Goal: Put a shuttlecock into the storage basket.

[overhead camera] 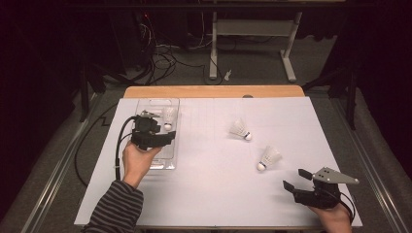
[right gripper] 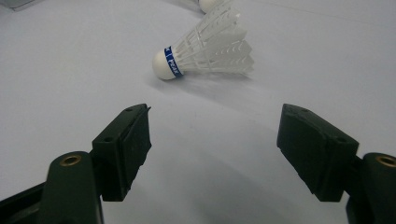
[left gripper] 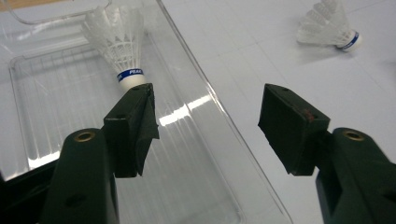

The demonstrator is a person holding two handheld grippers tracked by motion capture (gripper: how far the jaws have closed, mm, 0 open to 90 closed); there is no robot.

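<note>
The left gripper (overhead camera: 163, 139) is released, its jaws standing wide with nothing between them, above a clear plastic tray (overhead camera: 172, 104) at the left of the counter (overhead camera: 204, 194). In the left gripper view its point falls at (left gripper: 205, 109); one jaw hangs over the tray (left gripper: 56, 102) and the other over bare white surface beyond the tray's long wall. A white feather shuttlecock (left gripper: 119, 39) lies in the tray just past the tip of the jaw over the tray, cork toward the gripper. Its blue band carries white lettering that appears to read "PEAK". The high view shows the same shuttlecock (overhead camera: 168, 118) near the tray's far end, but no lettering is legible there.

The right gripper (overhead camera: 297, 179) is likewise released and empty, held low at the counter's near right corner. In the right gripper view (right gripper: 215, 135) a second shuttlecock (right gripper: 205, 49) lies on its side ahead of the jaws, well clear of them, cork to the left; its blue band bears white print too blurred to read. The high view places this shuttlecock (overhead camera: 268, 158) between the right gripper and a third shuttlecock (overhead camera: 240, 130) nearer the counter's centre. The third also appears at the upper right of the left gripper view (left gripper: 329, 25).

Beyond the counter, cables (overhead camera: 160, 60) lie on the floor beside a white table frame (overhead camera: 252, 29). Nothing stands between either gripper and the shuttlecocks.
</note>
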